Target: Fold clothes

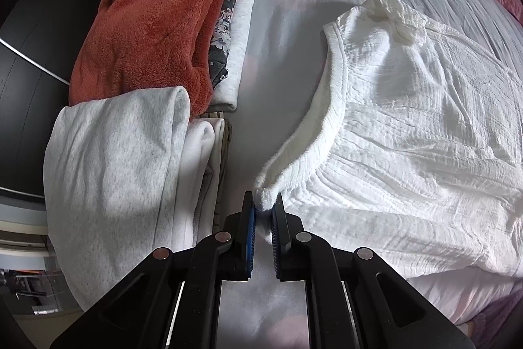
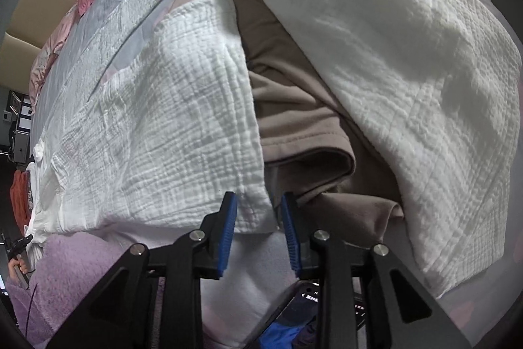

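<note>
Left wrist view: the white garment [image 1: 408,120] is being pinched at its waistband corner by the left gripper [image 1: 264,211]. Its hem corner is lying between the parted pads of the right gripper [image 2: 260,215], beside the brown cloth [image 2: 294,120].

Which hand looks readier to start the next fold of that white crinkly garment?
Left, probably. The left tongs already pinch the white garment's waistband corner, while the right tongs are open around its other corner, not gripping.

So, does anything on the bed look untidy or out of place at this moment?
Yes. Beside the right gripper, a brown garment lies crumpled and half buried under a cream crinkled cloth, not folded. The stacks by the left gripper look neat, though the rust fleece on top lies loose and slumps over the edge.
</note>
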Tool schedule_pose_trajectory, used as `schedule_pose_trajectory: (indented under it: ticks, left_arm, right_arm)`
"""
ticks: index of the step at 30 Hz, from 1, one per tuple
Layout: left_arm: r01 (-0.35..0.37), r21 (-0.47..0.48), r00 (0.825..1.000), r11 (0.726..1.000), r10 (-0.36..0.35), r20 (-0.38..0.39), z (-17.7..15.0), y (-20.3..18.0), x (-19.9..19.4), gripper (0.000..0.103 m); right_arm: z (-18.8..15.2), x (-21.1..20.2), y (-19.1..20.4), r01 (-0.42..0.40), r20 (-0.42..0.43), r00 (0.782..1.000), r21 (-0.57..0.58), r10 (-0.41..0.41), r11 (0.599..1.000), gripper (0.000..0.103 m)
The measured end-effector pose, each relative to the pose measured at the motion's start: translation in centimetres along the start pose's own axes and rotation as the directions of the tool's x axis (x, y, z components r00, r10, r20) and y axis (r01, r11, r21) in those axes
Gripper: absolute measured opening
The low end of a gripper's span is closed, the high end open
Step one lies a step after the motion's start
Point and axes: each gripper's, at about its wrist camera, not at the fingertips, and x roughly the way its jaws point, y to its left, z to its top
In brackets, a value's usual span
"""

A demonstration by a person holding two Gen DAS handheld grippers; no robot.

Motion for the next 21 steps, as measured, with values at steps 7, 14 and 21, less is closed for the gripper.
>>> schedule_pose_trajectory:
  ticks: [7, 14, 21]
  left_arm:
    - [0.002, -0.002, 1.000, 1.000, -0.002, -0.005, -0.2, -0.2, 0.8, 0.009]
    - [0.027, -0.048, 1.000, 0.999, -0.026, 0.014, -0.1, 0.4, -0.2, 0.009]
    - [0.060, -0.064, 0.997, 0.996, -0.057, 0.055, 0.1, 0.2, -2.8, 0.009]
  right_arm:
    - [-1.2, 0.6, 0.1, -0.049, -0.015, 0.999, 0.007, 0.049, 0.999, 0.018]
    - [-1.4, -2.7, 0.7, -0.094, 0.085, 0.992, 0.017, 0.092, 0.995, 0.006]
    - [2.5, -11.1, 3.4, -0.117, 0.333, 0.937, 0.009, 0.107, 0.993, 0.005]
